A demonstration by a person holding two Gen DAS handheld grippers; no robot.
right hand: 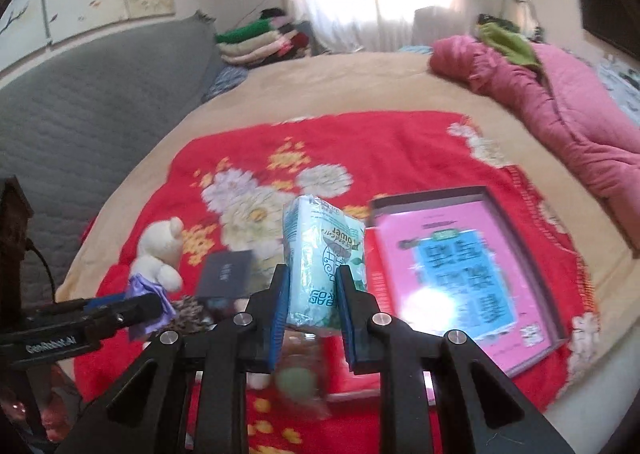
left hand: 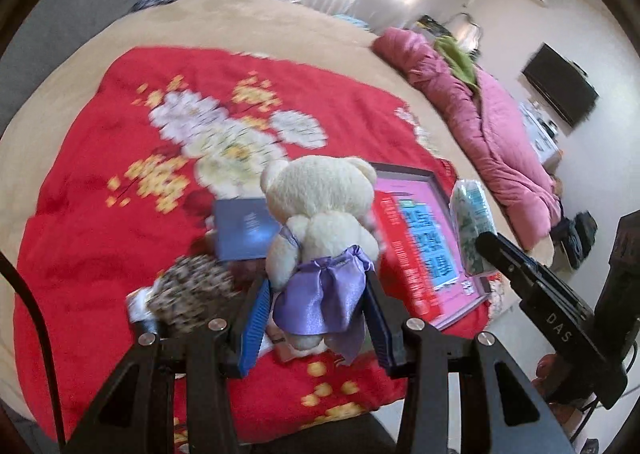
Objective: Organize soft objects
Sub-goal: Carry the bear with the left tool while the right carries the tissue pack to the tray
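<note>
The left gripper point(left hand: 318, 296) is clenched on a cream plush teddy bear with a shiny purple satin skirt point(left hand: 320, 222), its blue ribbed pads pressed against the skirt on both sides, the bear upright with its back to the camera and lifted above a red fleece blanket with white and yellow flowers point(left hand: 100, 174). The right gripper point(right hand: 312, 290) grasps a soft plastic-wrapped pack of tissues printed in pale blue and green point(right hand: 322, 250), holding it on end between its blue pads over the same blanket. Just beside the pack, to the right, a flat pink-faced box with a dark frame and a blue printed panel point(right hand: 460, 266) lies on the blanket. Near the bear, a small dark blue card-like booklet point(left hand: 246, 228) sits tilted, and a brown-and-white speckled plush item point(left hand: 192, 290) lies just left of the left gripper. The blanket covers a beige bedspread point(left hand: 280, 22), with a rumpled pink quilt point(left hand: 492, 134) along its far right edge and folded blankets stacked point(right hand: 260, 40) near the window.
</note>
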